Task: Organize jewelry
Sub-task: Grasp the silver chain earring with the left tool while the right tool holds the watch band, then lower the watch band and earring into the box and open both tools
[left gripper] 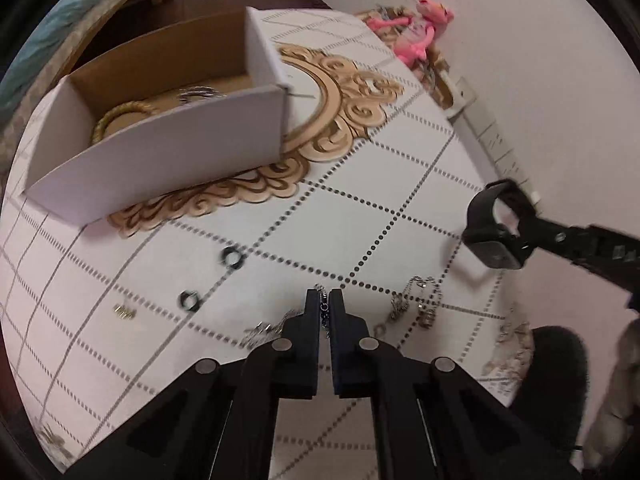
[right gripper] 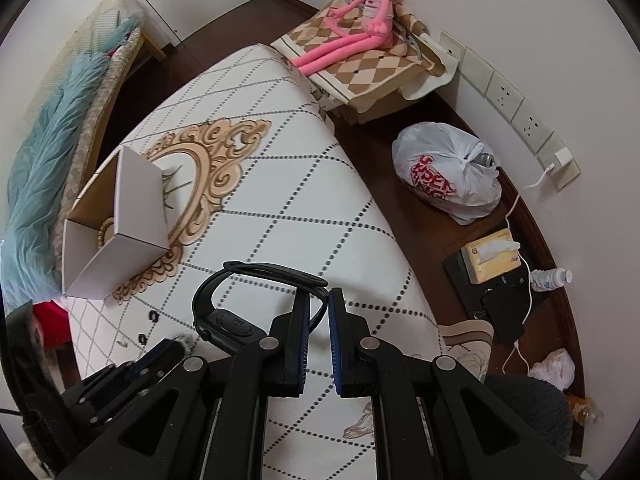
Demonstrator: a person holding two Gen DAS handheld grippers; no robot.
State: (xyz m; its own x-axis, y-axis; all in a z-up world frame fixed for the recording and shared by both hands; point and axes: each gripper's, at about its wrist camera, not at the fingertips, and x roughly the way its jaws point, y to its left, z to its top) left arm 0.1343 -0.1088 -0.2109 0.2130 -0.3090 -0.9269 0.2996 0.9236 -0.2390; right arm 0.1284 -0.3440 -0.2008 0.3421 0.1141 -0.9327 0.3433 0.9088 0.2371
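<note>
**A:** Item one, the chain?

**B:** Thin silver chain (left gripper: 325, 312), lying on the tabletop (left gripper: 400, 184), pinched between the closed fingers of the left gripper (left gripper: 325, 300).

**A:** Item two?

**B:** Black watch (right gripper: 230, 322), its strap clamped by the right gripper (right gripper: 319, 304), held above the cloth (face turned down).

**A:** Loose stock?

**B:** Two dark rings (left gripper: 232, 257), a second silver chain (left gripper: 420, 300), left of and right of the left fingers. Cardboard box (left gripper: 160, 140) beyond, holding bangles.

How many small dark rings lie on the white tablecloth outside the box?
2. One small dark ring lies nearer the white cardboard box; the other ring lies closer to the camera, left of the left gripper. More may be hidden.
</note>
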